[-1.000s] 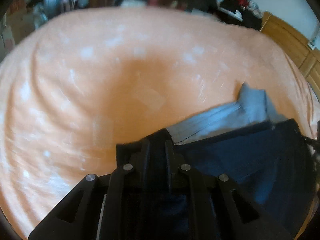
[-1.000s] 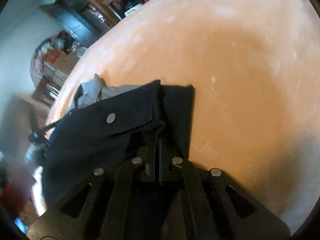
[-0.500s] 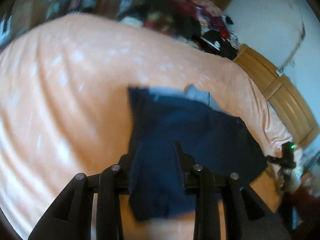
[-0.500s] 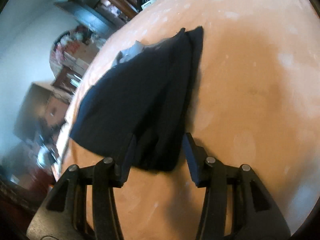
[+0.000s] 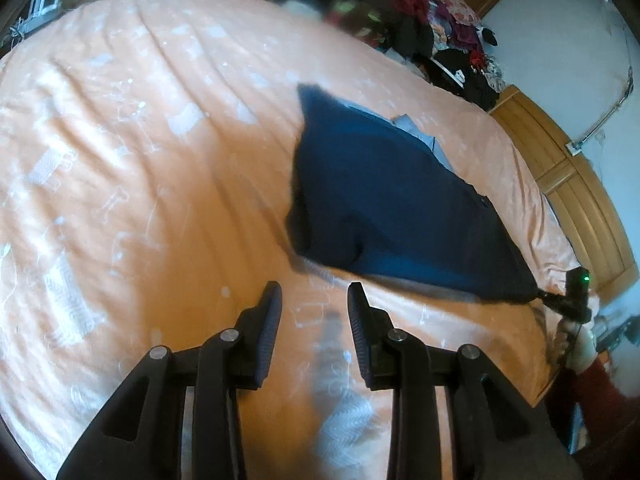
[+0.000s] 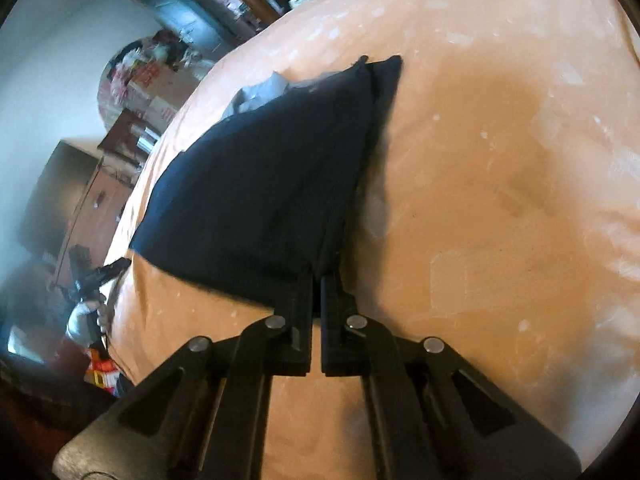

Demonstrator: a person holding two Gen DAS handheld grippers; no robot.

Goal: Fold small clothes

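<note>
Your left gripper (image 5: 315,300) hovers over the orange bedspread (image 5: 132,168) with its two black fingers spread apart and nothing between them. The dark navy garment (image 5: 384,204) lies ahead of that gripper and a little to its right, flat on the bedspread, its nearest rounded edge just beyond the fingertips but not touching them. A strip of grey lining (image 5: 416,130) peeks out along the garment's far edge.

Your right gripper (image 6: 316,280) has its fingers pressed together on the near corner of the same dark navy garment (image 6: 264,184), which fans out from the pinch toward the upper left across the bedspread (image 6: 500,200) (the cloth looks doubled over, with a second layer showing along its right edge). From the left camera, that gripper (image 5: 538,293) shows as a small black shape at the garment's far right corner, by the wooden bed frame (image 5: 568,176).
</note>
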